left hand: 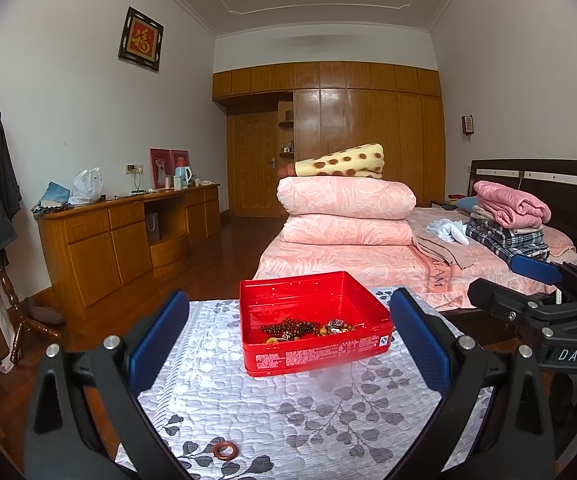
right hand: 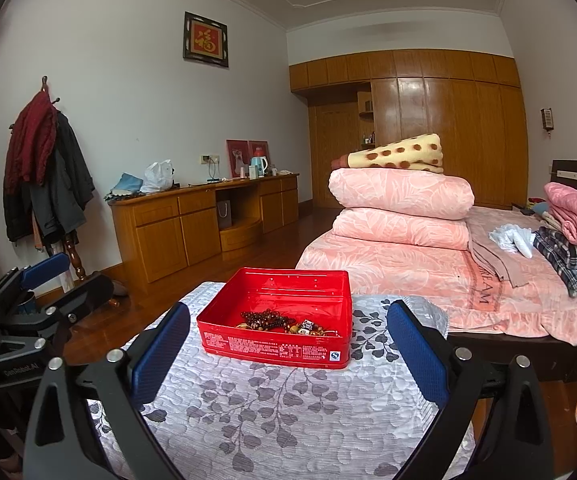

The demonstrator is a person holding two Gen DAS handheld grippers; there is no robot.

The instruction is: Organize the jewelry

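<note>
A red tin box (left hand: 316, 344) stands open on the grey leaf-patterned cloth (left hand: 280, 412); it also shows in the right wrist view (right hand: 276, 350). Inside lie dark beaded bracelets (left hand: 290, 328) and other small jewelry (right hand: 306, 328). A brown ring (left hand: 225, 450) lies on the cloth near me, left of centre. My left gripper (left hand: 288, 340) is open and empty, short of the box. My right gripper (right hand: 288, 344) is open and empty, also short of the box. The right gripper shows at the right edge of the left wrist view (left hand: 536, 292).
A bed (right hand: 488, 276) with folded pink quilts (right hand: 400, 208) and stacked clothes stands behind and to the right of the table. A wooden dresser (right hand: 204, 224) lines the left wall. A coat rack (right hand: 48, 176) stands at far left. Wardrobes fill the back wall.
</note>
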